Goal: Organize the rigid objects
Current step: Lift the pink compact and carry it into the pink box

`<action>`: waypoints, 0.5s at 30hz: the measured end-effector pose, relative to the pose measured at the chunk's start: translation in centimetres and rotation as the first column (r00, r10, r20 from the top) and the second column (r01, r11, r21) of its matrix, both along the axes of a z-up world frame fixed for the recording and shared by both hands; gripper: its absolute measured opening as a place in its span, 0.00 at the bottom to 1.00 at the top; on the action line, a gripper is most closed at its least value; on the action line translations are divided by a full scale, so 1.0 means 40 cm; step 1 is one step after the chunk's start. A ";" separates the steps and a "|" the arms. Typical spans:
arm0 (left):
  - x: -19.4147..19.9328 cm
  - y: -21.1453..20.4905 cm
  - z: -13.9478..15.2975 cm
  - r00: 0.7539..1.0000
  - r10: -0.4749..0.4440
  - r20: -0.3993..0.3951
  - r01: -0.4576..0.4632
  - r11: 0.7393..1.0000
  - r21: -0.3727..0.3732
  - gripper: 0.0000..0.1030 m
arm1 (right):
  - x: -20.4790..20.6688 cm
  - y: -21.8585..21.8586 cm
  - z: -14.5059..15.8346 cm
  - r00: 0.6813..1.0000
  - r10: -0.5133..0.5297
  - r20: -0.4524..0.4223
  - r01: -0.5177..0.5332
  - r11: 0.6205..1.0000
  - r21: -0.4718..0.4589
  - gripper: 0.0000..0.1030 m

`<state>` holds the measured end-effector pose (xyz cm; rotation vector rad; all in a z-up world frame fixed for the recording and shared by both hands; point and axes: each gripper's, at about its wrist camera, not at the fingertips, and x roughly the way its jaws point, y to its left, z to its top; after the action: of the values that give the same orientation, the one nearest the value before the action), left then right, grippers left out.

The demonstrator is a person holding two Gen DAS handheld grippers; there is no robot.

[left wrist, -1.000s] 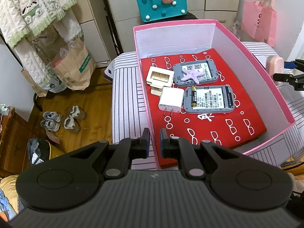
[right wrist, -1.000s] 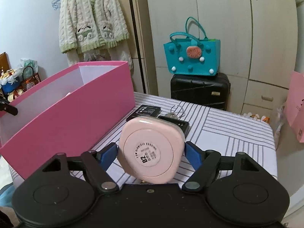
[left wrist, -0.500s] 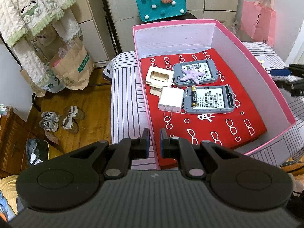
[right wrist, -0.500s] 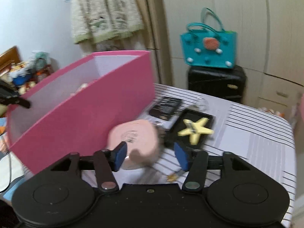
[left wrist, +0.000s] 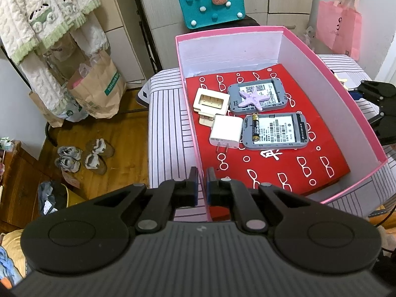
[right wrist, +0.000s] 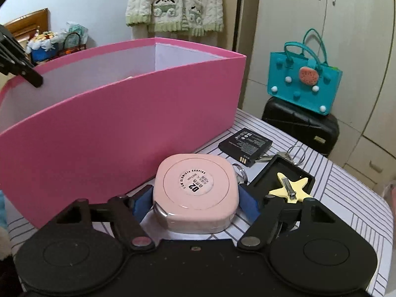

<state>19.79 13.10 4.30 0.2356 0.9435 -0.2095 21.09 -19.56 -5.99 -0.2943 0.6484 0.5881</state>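
Pink compact (right wrist: 196,193) sits between right tongs' (right wrist: 195,201) blue pads.

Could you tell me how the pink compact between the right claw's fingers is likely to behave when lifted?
The pink compact looks like a rigid shell, so it probably won't flex. Its glossy, rounded sides may slip against the pads. Lying flat, it seems unlikely to roll.
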 end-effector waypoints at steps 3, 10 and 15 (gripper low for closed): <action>0.002 -0.003 0.003 1.000 -0.002 -0.009 0.002 1.000 0.012 0.05 | 0.009 -0.004 0.016 0.992 -0.100 -0.080 0.105 0.993 0.054 0.75; 0.013 0.003 0.008 1.000 0.004 -0.026 -0.004 1.000 -0.002 0.06 | -0.014 -0.027 0.040 0.991 -0.121 -0.057 0.124 0.990 0.068 0.75; 0.011 0.005 0.008 1.000 -0.004 -0.025 0.004 1.000 -0.005 0.06 | -0.034 -0.040 0.081 0.991 -0.129 -0.039 0.132 0.986 0.106 0.75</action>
<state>20.24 13.31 4.64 0.2308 0.9677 -0.2185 19.72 -21.17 -2.73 -0.1403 0.6587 0.5007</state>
